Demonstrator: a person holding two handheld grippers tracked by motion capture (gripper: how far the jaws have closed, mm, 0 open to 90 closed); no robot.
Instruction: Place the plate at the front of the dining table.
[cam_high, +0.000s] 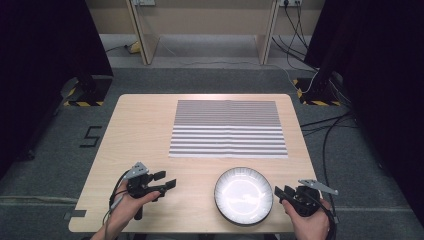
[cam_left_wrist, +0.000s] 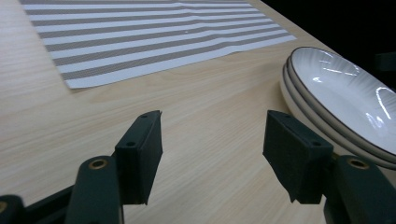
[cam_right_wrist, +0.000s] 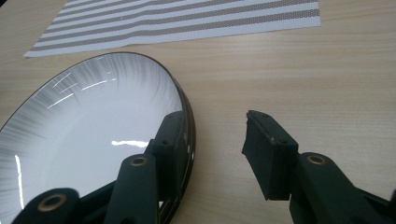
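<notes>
A stack of white plates with dark rims (cam_high: 243, 195) sits near the table's front edge, right of centre; the left gripper view shows the stack's layered edges (cam_left_wrist: 341, 88). A grey-and-white striped placemat (cam_high: 228, 129) lies flat behind it. My left gripper (cam_high: 167, 179) hovers to the left of the plates, jaws wide apart over bare wood (cam_left_wrist: 212, 126) with nothing between them. My right gripper (cam_high: 281, 191) is at the plates' right edge. In its own view (cam_right_wrist: 212, 126) one jaw reaches over the top plate's rim (cam_right_wrist: 93, 121) and the other stands outside it, with no pad pressing.
The light wooden table (cam_high: 140, 130) has bare wood to the left of the placemat and along its front left. Around it lie grey floor, cables (cam_high: 325, 130) at the right and dark stands at both back corners.
</notes>
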